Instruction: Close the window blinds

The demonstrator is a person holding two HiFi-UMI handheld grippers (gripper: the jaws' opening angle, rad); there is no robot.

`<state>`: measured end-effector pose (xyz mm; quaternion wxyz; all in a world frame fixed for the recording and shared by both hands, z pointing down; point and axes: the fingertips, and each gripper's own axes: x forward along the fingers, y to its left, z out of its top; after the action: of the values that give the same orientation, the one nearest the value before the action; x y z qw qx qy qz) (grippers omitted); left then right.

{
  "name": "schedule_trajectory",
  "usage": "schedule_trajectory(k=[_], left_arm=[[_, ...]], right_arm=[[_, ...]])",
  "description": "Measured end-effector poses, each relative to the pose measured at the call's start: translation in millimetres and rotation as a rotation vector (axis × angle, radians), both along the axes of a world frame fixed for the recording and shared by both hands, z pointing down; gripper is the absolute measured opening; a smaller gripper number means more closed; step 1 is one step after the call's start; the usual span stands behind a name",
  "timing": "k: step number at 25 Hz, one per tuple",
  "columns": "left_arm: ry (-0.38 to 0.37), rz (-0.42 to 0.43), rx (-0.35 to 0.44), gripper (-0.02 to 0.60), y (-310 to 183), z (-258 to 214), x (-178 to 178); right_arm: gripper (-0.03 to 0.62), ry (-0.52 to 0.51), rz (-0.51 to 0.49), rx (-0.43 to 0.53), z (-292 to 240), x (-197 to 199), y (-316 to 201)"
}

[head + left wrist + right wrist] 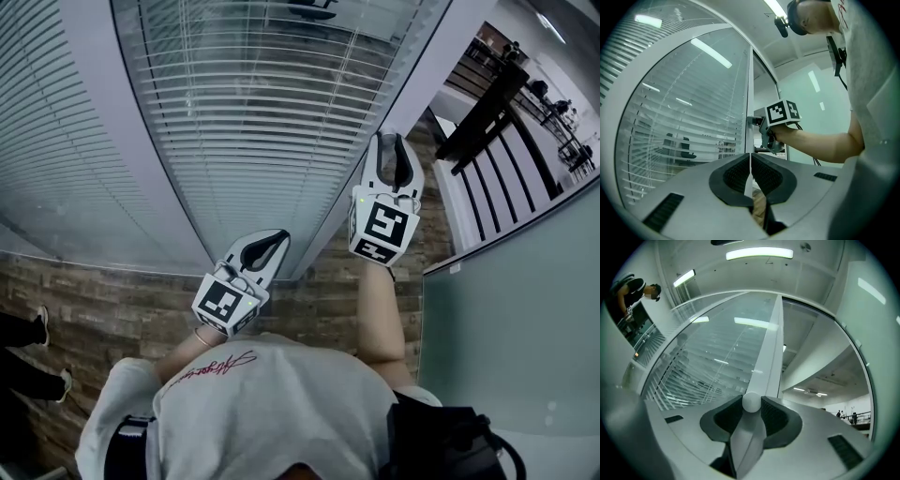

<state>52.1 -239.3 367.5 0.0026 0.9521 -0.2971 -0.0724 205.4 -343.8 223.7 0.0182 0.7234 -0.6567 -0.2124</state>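
The right gripper (pixel 395 142) is clamping a round white knob (pixel 751 402) beside the window frame (pixel 769 348). At its seven o'clock, the left gripper (pixel 279 239) is pressing its jaws together; whether anything thin is caught there is unclear. The blinds (pixel 272 103) are hanging at eleven o'clock, slats open.

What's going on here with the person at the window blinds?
A person stands at a glazed partition with blinds behind the glass, a gripper in each hand. The right gripper has its jaws closed on a small white knob at the window frame, probably the blind control. The left gripper, jaws shut and empty, touches nothing. The room behind shows through the slats, so the blinds are not closed yet.
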Motion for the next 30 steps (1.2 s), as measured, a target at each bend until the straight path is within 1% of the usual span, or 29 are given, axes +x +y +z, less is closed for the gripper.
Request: schedule_trajectory(k=[4, 7, 18, 22, 27, 30], left_arm=[[0.0, 0.009, 0.016, 0.02, 3.9, 1.2, -0.3], [-0.014, 0.019, -0.001, 0.02, 5.2, 8.3, -0.3], [-0.009, 0.057, 0.009, 0.02, 13.4, 7.9, 9.4], [-0.009, 0.067, 0.005, 0.02, 16.7, 6.3, 13.5], [-0.008, 0.066, 0.002, 0.02, 18.2, 3.9, 13.1], [-0.001, 0.07, -0.003, 0.02, 18.6, 6.5, 13.6]], right_arm=[[0.13, 0.123, 0.004, -0.012, -0.6, -1.6, 1.3], [0.13, 0.224, 0.002, -0.019, 0.1, -3.4, 0.8], [0.13, 0.674, 0.005, -0.079, 5.0, -7.6, 0.1], [0.13, 0.823, -0.001, -0.094, 6.2, -8.7, 0.2], [0.13, 1.047, -0.002, -0.12, 7.3, -9.5, 0.8], [0.13, 1.219, -0.012, -0.134, 13.2, -9.3, 0.9]])
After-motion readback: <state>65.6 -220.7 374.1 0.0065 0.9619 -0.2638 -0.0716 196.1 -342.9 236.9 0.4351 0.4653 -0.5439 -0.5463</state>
